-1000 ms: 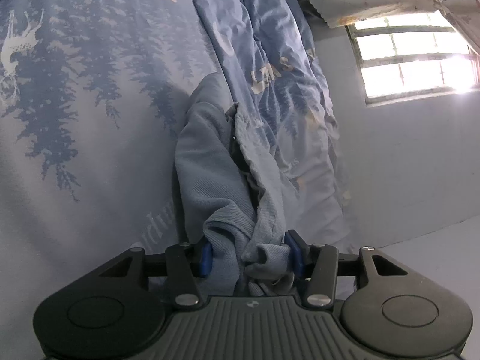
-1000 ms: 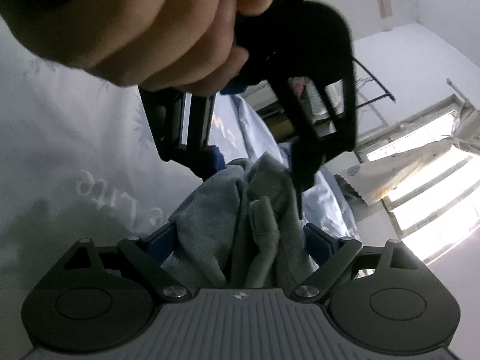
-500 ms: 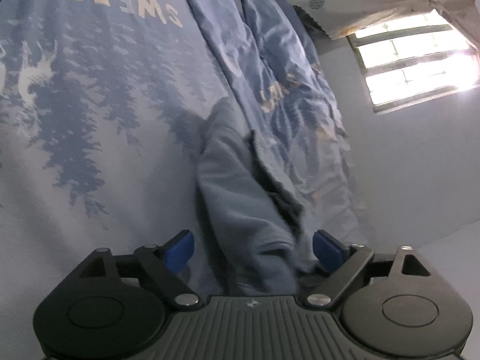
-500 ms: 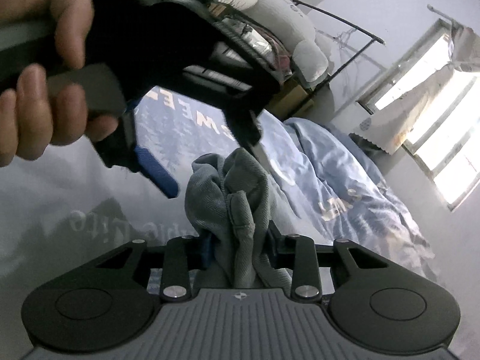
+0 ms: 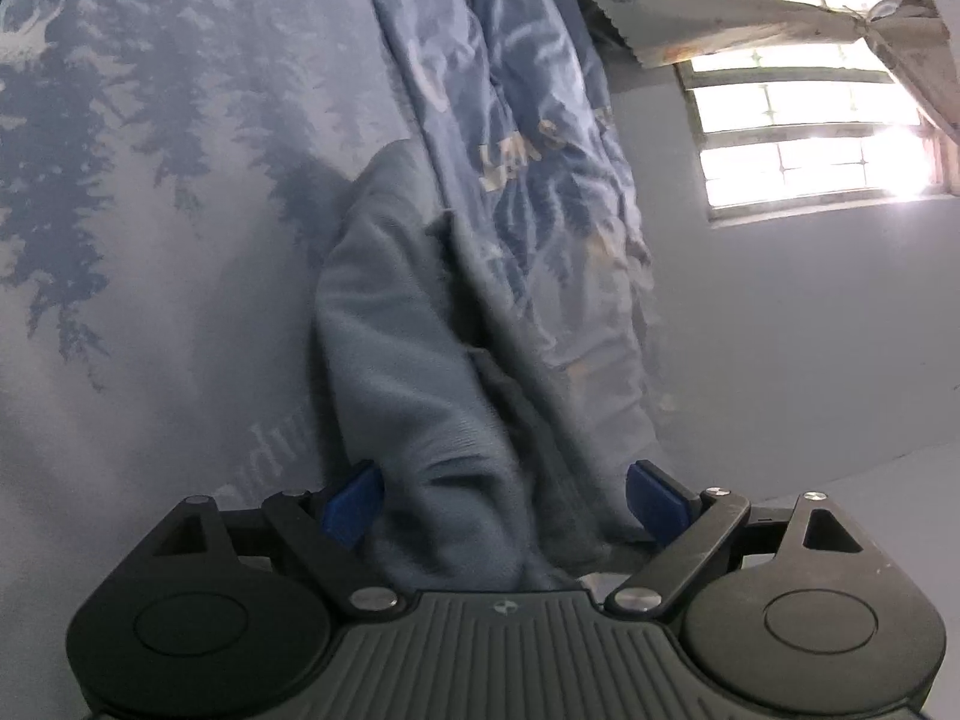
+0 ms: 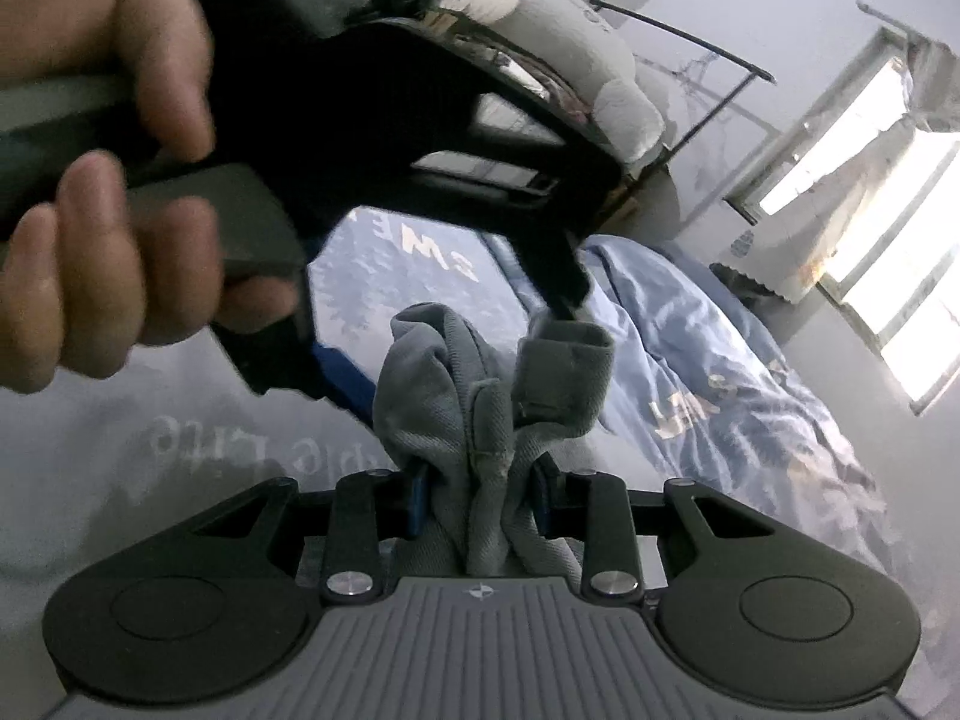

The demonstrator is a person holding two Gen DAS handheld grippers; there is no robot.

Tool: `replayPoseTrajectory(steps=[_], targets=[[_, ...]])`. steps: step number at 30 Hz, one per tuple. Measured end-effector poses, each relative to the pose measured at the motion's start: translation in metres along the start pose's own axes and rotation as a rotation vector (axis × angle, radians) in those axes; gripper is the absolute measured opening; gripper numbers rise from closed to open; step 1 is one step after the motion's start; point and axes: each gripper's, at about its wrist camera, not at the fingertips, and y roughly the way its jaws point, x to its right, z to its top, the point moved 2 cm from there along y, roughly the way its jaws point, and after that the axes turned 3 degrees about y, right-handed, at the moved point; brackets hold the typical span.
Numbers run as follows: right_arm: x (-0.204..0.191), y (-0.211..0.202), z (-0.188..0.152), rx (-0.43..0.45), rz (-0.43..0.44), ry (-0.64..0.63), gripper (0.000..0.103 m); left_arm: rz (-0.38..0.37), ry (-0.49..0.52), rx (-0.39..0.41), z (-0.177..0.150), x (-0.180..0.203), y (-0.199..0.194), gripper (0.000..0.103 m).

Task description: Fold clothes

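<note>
A grey-blue knit garment [image 5: 414,360] hangs bunched over the bed, and its cloth runs down between the blue pads of my left gripper [image 5: 504,504]. Those pads stand wide apart, so the left gripper is open with fabric loose between them. In the right wrist view the same grey garment [image 6: 480,402] is pinched in a narrow bundle by my right gripper [image 6: 480,495], which is shut on it. A folded cuff sticks up to the right of the bundle. The left gripper's black body [image 6: 384,138], held by a hand [image 6: 102,180], fills the upper left just above the garment.
A bed sheet [image 5: 138,192] printed with blue trees and pale lettering lies under everything. A crumpled blue duvet [image 6: 732,390] lies at the right. A barred window [image 5: 804,114] with a tied curtain is in the wall, and a white plush toy [image 6: 558,42] sits on a rack beyond the bed.
My left gripper opened and let go of the garment. My right gripper closed on it, going from open a second ago to shut on the bundle. The left gripper drifted up and left.
</note>
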Motion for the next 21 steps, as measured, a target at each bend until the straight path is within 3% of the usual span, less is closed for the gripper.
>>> replayPoseTrajectory(steps=[6, 8, 18, 21], targets=[[-0.004, 0.002, -0.003, -0.002, 0.003, -0.036, 0.031, -0.011, 0.015, -0.011, 0.001, 0.002, -0.002, 0.089], [-0.007, 0.003, -0.004, -0.006, 0.005, -0.05, 0.031, 0.009, 0.039, -0.046, -0.004, 0.002, 0.005, 0.09], [-0.012, -0.001, -0.007, -0.022, 0.03, -0.036, 0.031, 0.055, 0.05, -0.071, -0.014, -0.001, 0.033, 0.096], [-0.014, -0.003, -0.01, -0.019, 0.023, -0.032, 0.031, 0.069, 0.056, -0.06, -0.014, 0.0, 0.036, 0.077]])
